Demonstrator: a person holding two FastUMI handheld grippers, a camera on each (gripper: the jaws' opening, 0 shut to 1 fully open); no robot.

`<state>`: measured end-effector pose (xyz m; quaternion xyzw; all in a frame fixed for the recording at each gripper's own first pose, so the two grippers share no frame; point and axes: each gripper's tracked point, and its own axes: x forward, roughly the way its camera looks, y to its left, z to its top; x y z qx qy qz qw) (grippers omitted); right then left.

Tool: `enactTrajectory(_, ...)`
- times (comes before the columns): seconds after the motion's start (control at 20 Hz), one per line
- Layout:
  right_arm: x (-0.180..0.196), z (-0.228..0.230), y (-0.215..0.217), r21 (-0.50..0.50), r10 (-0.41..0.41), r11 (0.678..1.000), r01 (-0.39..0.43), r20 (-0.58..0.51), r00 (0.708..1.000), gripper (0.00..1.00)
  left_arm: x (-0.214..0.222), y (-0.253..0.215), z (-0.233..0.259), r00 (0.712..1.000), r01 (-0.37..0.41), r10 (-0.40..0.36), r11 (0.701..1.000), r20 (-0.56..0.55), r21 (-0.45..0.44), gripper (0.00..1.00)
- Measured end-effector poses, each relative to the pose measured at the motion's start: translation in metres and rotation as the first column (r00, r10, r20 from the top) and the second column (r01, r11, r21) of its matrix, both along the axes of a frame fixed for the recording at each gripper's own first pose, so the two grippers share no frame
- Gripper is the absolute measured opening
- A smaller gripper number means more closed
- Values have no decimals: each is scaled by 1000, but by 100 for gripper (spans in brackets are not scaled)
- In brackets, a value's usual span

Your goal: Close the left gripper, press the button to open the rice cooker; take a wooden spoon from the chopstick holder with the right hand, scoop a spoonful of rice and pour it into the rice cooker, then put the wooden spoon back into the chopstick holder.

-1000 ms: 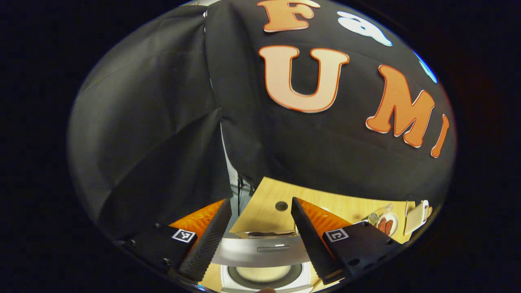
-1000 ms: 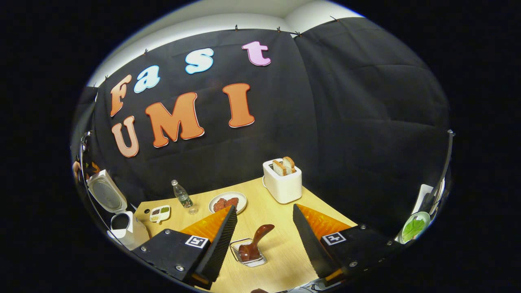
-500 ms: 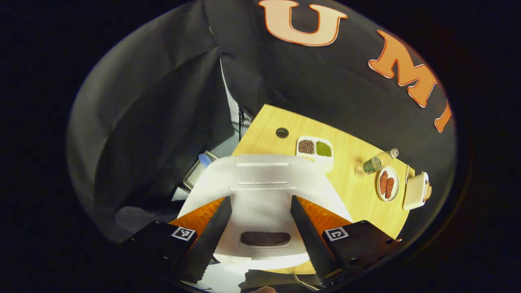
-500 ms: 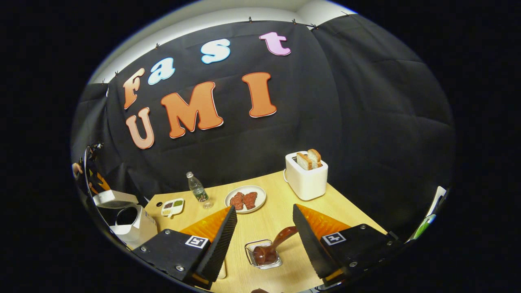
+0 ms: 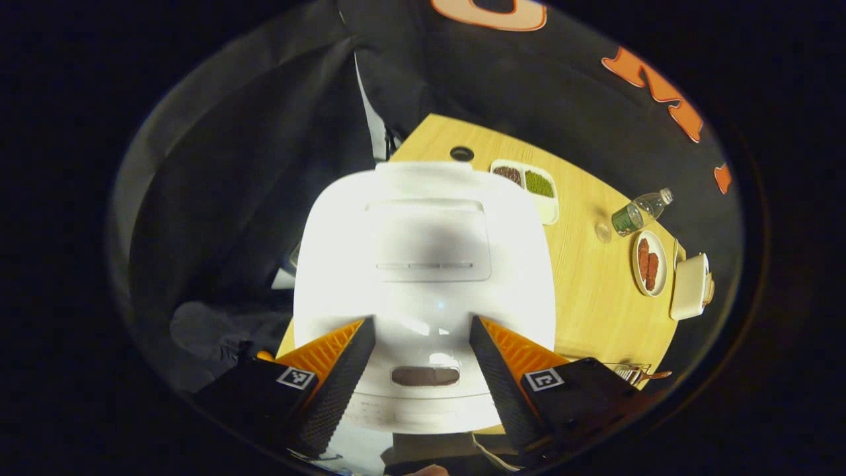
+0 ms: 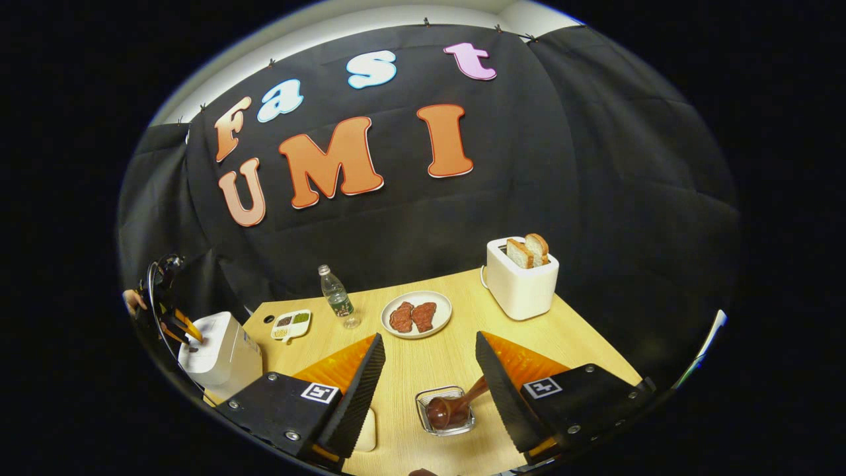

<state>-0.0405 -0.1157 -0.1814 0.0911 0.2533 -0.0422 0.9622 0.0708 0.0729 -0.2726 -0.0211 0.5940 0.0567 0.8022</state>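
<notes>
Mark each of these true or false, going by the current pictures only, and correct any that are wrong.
1. The rice cooker's lid is shut. True: in the left gripper view the rice cooker shows its closed top.
2. The right gripper holds the wooden spoon. False: the right gripper is open and holds nothing; the wooden spoon sits in the chopstick holder on the table.
3. The toaster holds two slices of bread. True: they stick up out of the toaster.
4. The plate is empty. False: the plate carries two reddish pieces of food.
5. The left gripper is shut. False: the left gripper is open, over the cooker's front.
</notes>
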Motion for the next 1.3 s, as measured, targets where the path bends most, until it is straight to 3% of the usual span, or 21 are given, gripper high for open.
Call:
enactTrajectory(0.15, 5, 3, 15, -1, 30, 1000, -30, 0, 1000, 87, 1, -1, 13, 993, 34, -37, 999, 113, 33, 100)
enactTrajectory(0.3, 20, 21, 36, 0, 59, 998, -59, 48, 997, 86, 8, -23, 52, 940, 72, -74, 997, 332, 16, 100)
enactTrajectory(0.4, 35, 43, 48, -39, 80, 996, -76, 113, 990, 86, 16, -34, 87, 868, 91, -98, 995, 488, 37, 100)
enactTrajectory(0.5, 45, 66, 62, -56, 99, 994, -90, 182, 978, 87, 17, -41, 128, 769, 112, -134, 991, 625, 74, 100)
enactTrajectory(0.7, 59, 102, 95, -79, 158, 987, -141, 287, 945, 87, 4, -70, 193, 562, 141, -238, 971, 792, 191, 100)
enactTrajectory(0.8, 61, 110, 108, -83, 186, 982, -168, 302, 935, 87, -8, -91, 211, 480, 170, -258, 965, 838, 200, 99)
enactTrajectory(1.0, 65, 125, 128, -98, 215, 976, -192, 346, 914, 86, -34, -124, 237, 374, 235, -259, 955, 891, 179, 100)
enactTrajectory(1.3, 62, 138, 142, -124, 239, 971, -206, 389, 890, 86, -48, -140, 259, 277, 260, -278, 943, 920, 206, 100)
